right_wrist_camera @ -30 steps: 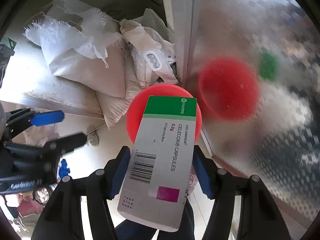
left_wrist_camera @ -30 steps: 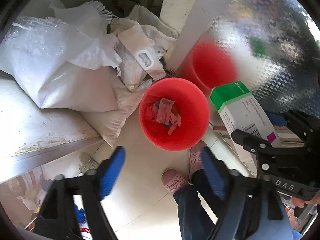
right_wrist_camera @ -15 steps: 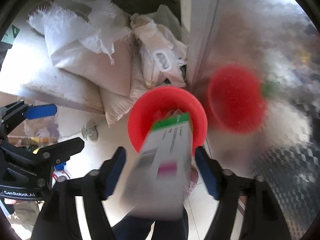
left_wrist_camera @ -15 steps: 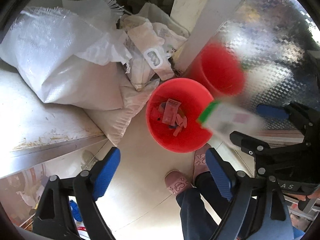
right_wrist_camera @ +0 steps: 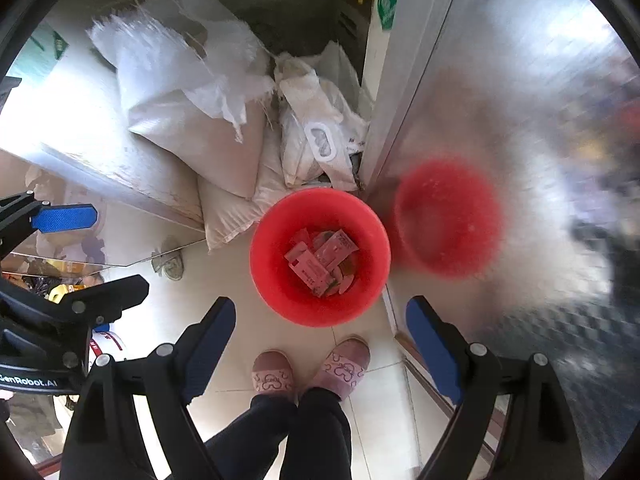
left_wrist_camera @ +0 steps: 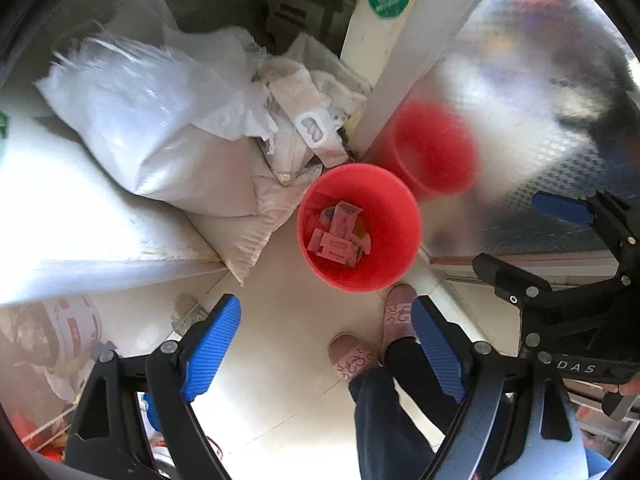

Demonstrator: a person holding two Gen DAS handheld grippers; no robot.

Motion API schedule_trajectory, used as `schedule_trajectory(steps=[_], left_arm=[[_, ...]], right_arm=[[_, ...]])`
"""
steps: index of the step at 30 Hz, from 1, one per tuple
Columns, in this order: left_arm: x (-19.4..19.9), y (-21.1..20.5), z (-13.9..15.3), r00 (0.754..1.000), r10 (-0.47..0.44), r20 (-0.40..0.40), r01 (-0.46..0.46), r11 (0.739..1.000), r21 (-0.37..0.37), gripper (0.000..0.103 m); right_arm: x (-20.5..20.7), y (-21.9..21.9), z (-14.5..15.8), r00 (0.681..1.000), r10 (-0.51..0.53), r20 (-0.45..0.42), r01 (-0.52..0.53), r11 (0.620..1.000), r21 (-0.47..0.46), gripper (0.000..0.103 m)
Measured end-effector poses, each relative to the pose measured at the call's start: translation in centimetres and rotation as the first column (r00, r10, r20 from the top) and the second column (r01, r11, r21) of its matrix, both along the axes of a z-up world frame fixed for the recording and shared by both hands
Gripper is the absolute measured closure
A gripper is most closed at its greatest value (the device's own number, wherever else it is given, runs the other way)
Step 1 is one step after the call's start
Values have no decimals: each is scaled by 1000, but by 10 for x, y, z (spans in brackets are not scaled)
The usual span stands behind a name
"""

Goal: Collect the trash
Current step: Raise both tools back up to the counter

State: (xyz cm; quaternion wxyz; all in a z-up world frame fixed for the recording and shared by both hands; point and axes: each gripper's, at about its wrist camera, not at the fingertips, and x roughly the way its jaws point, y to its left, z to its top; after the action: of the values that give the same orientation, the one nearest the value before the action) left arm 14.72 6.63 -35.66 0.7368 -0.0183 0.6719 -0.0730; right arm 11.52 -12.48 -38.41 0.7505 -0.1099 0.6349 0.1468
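Note:
A red bucket (left_wrist_camera: 390, 256) (right_wrist_camera: 272, 280) stands on the tiled floor, straight below both grippers. Inside lie several wrappers and a medicine box (left_wrist_camera: 338, 249) (right_wrist_camera: 311, 270), tinted pink by the bucket. My left gripper (left_wrist_camera: 324, 313) (right_wrist_camera: 108, 250) hangs high over the bucket's near rim, open, with nothing between its blue pads. My right gripper (right_wrist_camera: 320, 312) (left_wrist_camera: 524, 236) points down beside it. Its jaws are opening and hold nothing.
White woven sacks (left_wrist_camera: 160, 136) (right_wrist_camera: 192, 120) are piled behind the bucket, against a white ledge (left_wrist_camera: 60, 216). A shiny metal door (right_wrist_camera: 520, 100) to the right mirrors the bucket. A person's feet in pink slippers (right_wrist_camera: 312, 368) stand just in front of the bucket.
The green and white medicine box left my right gripper and fell into the red bucket. The right jaws spread wider. Both grippers rose a little.

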Motion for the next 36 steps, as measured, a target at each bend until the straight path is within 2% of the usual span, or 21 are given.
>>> schedule_trajectory(steps=[6,8,12,18,23,27,31,36], left_arm=[[-17,-5,68,999,12,42,-12,1000,-2,17],[-20,-6,95,998,14,59,-15,999,29,17],[-30,-10,155,991,-3,137,-7,997,71,17],[-44,-13,233,972,7,236,-21,998,58,17],[-55,-23,280,947,15,319,-32,998,50,17],[-53,-33,306,931,3,365,-17,999,36,17],[-45,-42,333,910,-33,414,4,998,69,17],[-19,-56,360,891,-61,449,44,998,49,17]], right_arm=[[-15,-2,64,999,-2,41,2,1000,-5,17],[-22,-3,87,998,-5,59,5,1000,-10,17],[-37,-4,141,988,-18,153,21,1000,-20,17],[-53,-10,211,978,-31,206,27,999,25,17],[-65,-17,262,949,-43,314,38,999,20,13],[-73,-25,291,925,-62,374,56,998,26,12],[-74,-36,316,895,-106,434,103,994,31,9],[-59,-49,350,856,-143,497,143,989,38,4]])
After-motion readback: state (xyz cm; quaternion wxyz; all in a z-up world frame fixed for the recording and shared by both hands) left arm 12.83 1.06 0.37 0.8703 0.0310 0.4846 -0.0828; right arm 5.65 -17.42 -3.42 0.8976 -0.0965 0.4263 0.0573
